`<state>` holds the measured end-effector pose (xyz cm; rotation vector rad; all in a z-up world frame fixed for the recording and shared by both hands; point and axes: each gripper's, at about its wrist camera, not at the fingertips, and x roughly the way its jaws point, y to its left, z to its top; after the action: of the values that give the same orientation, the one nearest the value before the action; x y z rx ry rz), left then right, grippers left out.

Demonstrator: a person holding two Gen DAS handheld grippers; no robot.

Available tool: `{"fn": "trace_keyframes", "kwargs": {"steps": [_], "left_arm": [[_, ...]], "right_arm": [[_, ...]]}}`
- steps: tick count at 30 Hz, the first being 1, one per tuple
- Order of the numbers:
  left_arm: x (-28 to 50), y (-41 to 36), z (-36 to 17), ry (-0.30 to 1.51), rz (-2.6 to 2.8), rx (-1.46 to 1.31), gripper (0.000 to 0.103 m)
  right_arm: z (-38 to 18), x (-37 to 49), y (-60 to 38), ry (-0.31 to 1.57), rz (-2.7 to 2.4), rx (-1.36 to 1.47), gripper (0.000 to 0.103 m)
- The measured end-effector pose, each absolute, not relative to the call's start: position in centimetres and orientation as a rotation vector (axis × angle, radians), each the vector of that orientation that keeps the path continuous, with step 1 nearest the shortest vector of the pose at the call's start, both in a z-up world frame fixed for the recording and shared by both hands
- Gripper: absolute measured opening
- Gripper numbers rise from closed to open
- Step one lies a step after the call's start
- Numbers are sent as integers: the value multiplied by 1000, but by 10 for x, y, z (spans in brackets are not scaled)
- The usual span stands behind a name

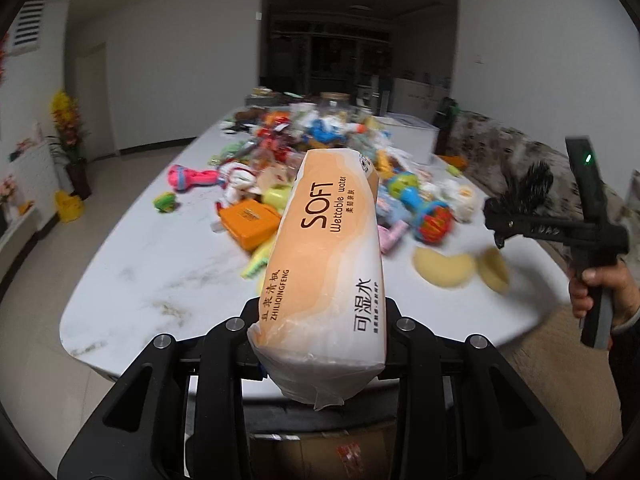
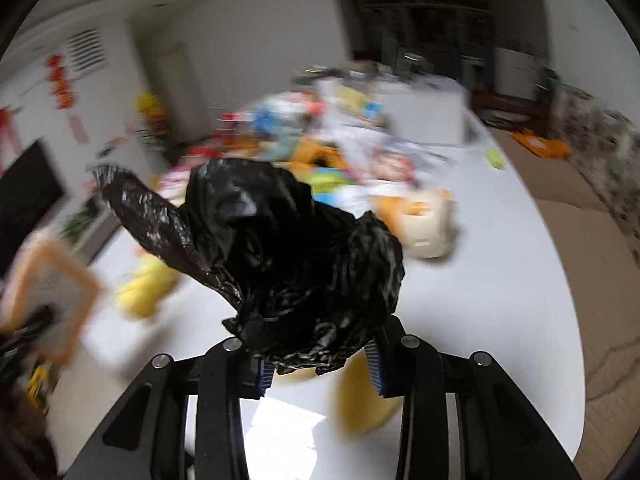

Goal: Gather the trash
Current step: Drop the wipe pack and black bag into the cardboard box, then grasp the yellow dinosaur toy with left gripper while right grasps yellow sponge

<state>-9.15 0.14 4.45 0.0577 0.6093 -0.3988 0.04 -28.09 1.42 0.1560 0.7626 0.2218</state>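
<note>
While clamped in the left gripper (image 1: 320, 332), tissue pack (image 1: 332, 248) points lengthwise over table (image 1: 160, 264); right gripper (image 2: 320, 364), beside, pinches black bag (image 2: 288, 260).

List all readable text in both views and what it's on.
"SOFT": tissue pack
"Wettable water": tissue pack
"ZHILIQINGFENG": tissue pack
"可湿水": tissue pack
Small print on the tissue pack: too small to read.
Orange box label: blurred.
Right wrist view: nothing readable; black bag is unmarked.

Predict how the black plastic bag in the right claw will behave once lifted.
The black plastic bag looks thin and crumpled, so probably floppy and very light. One flap sticks out sideways, so it may swing. The right claw pinches only its bunched bottom; it might slip.
</note>
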Motion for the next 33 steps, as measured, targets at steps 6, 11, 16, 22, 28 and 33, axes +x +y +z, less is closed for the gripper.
{"fn": "trace_keyframes", "kwargs": {"steps": [6, 11, 16, 22, 28, 33], "left_arm": [[-141, 10, 22, 689, -488, 195, 34], [-155, 13, -32, 840, -515, 268, 34], [-141, 13, -111, 1005, -492, 317, 62], [-133, 18, -137, 1070, -462, 306, 65], [-125, 33, -75, 906, -426, 226, 79], [-108, 31, -29, 751, -374, 152, 81]], "right_arm": [[-5, -78, -206, 952, 564, 34, 37], [-88, -100, -160, 1182, 621, -92, 39], [-168, -84, -154, 1306, 496, -125, 82], [-159, -90, -169, 1288, 470, -113, 79], [-47, -105, -213, 908, 324, 0, 84], [-21, -62, -261, 765, -92, 53, 93]]}}
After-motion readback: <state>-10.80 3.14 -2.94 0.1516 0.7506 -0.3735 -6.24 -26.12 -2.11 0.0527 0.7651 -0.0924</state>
